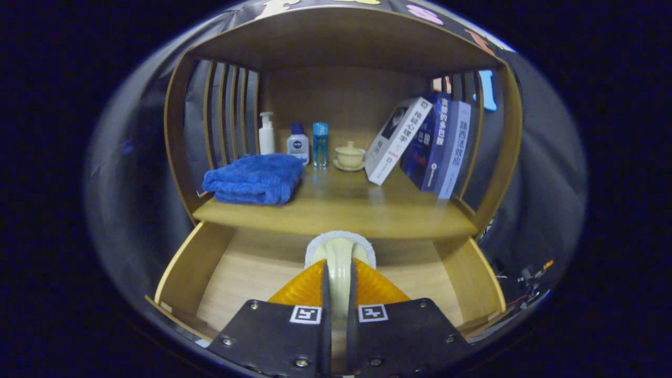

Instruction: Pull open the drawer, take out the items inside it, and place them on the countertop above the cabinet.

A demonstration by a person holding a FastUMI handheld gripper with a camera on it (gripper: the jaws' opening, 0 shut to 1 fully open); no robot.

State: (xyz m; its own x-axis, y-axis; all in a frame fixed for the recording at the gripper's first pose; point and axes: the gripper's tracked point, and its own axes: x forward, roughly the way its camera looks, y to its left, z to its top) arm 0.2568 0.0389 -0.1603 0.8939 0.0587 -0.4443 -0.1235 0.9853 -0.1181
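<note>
We see hand-held gripper (pixel 339 281) clamped on cream brush (pixel 340 252), both fingers pressing its handle, white bristle head poking ahead of fingertips. Brush held above open drawer (pixel 189 273); drawer floor around it bare wood. Bench (pixel 336 212) above drawer carries folded blue towel (pixel 254 179), pump bottle (pixel 266 134), small white bottle (pixel 297 144), blue bottle (pixel 320 144), lidded cup (pixel 350 156) on saucer, leaning books (pixel 420 142).
</note>
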